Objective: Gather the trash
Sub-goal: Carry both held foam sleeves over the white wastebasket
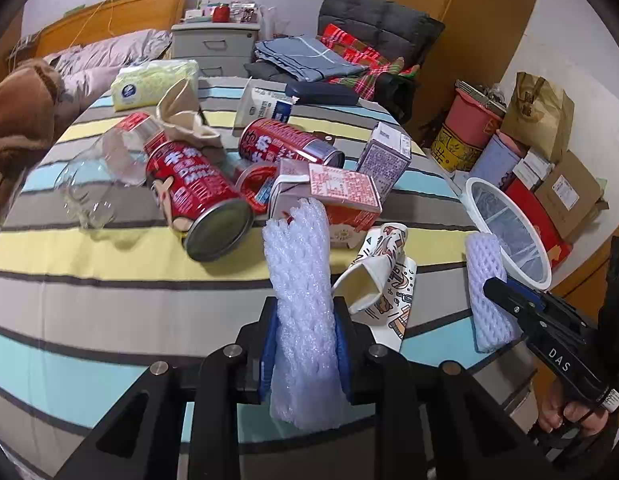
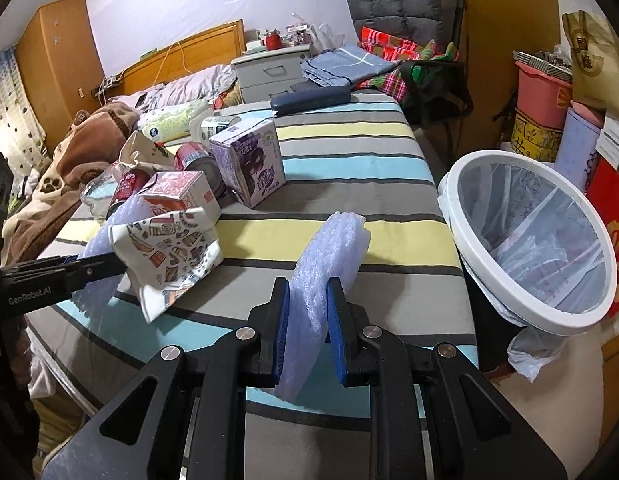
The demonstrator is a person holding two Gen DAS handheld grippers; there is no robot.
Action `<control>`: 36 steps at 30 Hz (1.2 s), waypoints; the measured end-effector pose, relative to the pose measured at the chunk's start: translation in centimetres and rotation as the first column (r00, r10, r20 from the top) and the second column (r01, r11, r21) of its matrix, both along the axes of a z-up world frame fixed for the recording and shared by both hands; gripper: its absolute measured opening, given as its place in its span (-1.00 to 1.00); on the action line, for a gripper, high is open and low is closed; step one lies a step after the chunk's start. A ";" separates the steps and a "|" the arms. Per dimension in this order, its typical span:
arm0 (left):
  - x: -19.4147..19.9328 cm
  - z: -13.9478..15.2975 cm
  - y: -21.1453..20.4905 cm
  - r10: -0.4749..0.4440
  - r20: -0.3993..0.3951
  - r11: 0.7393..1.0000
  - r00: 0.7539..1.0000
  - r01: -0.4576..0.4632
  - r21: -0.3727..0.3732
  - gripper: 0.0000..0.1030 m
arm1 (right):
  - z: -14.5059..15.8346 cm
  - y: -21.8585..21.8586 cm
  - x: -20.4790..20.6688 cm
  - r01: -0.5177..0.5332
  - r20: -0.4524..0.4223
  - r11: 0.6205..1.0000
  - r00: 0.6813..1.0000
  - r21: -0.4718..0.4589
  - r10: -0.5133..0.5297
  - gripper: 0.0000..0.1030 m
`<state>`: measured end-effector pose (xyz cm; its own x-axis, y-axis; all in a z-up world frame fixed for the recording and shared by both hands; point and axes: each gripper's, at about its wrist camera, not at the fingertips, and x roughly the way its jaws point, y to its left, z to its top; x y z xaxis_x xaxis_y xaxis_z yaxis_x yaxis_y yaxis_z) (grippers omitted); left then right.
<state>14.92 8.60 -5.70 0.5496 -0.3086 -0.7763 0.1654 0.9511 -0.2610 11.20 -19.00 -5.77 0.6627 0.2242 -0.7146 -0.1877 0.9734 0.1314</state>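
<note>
Each foam fruit sleeve is held upright, one (image 1: 301,300) clamped in the left gripper (image 1: 305,344) fingers, one (image 2: 321,280) in the right gripper (image 2: 309,332), nearer the lined bin (image 2: 469,216) off the surface's (image 2: 349,152) right edge.

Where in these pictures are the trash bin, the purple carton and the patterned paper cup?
trash bin (image 2: 469,216): right wrist view, on the near left part of its white rim.
purple carton (image 2: 265,168): right wrist view, on its front face.
patterned paper cup (image 1: 385,248): left wrist view, on its printed side.
</note>
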 end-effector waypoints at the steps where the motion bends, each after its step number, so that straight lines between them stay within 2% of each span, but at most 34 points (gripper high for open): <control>1: -0.1 -0.2 0.2 0.008 -0.012 1.000 1.000 -0.009 -0.006 -0.49 | 0.0 0.0 0.0 -0.001 0.001 1.000 1.000 0.001 0.001 -0.63; 5: -0.9 -1.0 0.8 0.021 -0.028 1.000 0.999 -0.021 -0.017 -0.49 | -0.2 0.0 -0.2 -0.004 -0.003 1.000 1.000 0.003 0.004 -0.63; 8: -1.8 -1.5 1.7 0.040 -0.034 0.997 0.999 -0.042 -0.058 -0.49 | -0.2 -0.3 -0.2 -0.003 -0.004 1.000 1.000 0.006 0.003 -0.63; 11: -2.4 -1.8 2.2 0.061 -0.032 0.997 0.998 -0.063 -0.055 -0.48 | -0.2 -0.3 -0.3 -0.007 -0.005 1.000 1.000 0.002 0.007 -0.63; 15: -3.3 -2.3 3.0 0.082 -0.042 0.993 0.996 -0.085 -0.080 -0.41 | -0.3 -0.3 -0.5 -0.014 -0.006 1.000 1.000 0.000 0.014 -0.63; 21: -4.8 -2.0 3.3 0.093 -0.018 0.995 0.995 -0.094 -0.033 -0.21 | -0.2 0.1 -0.8 -0.026 -0.004 1.000 1.000 -0.007 0.026 -0.63; 23: -5.1 -2.0 3.3 0.087 -0.012 0.996 0.996 -0.087 0.001 -0.21 | -0.1 0.2 -0.9 -0.029 -0.002 1.000 1.000 -0.010 0.029 -0.63; 28: -4.9 -2.2 3.7 0.097 -0.003 0.995 0.995 -0.097 -0.003 -0.23 | -0.1 0.6 -1.1 -0.035 -0.001 0.999 0.999 -0.010 0.035 -0.63; 30: -4.6 -2.1 3.6 0.102 -0.004 0.995 0.995 -0.102 0.018 -0.48 | -0.1 0.7 -1.2 -0.039 -0.001 0.999 0.999 -0.009 0.039 -0.63; 33: -4.5 -1.8 3.7 0.102 0.001 0.995 0.995 -0.102 0.000 -0.51 | 0.1 0.7 -1.3 -0.041 0.004 0.999 0.999 -0.009 0.041 -0.63; 36: -4.8 -0.6 3.5 0.119 0.043 0.993 0.992 -0.120 0.021 -0.51 | 0.6 0.4 -1.4 -0.035 0.020 0.999 0.999 -0.007 0.035 -0.63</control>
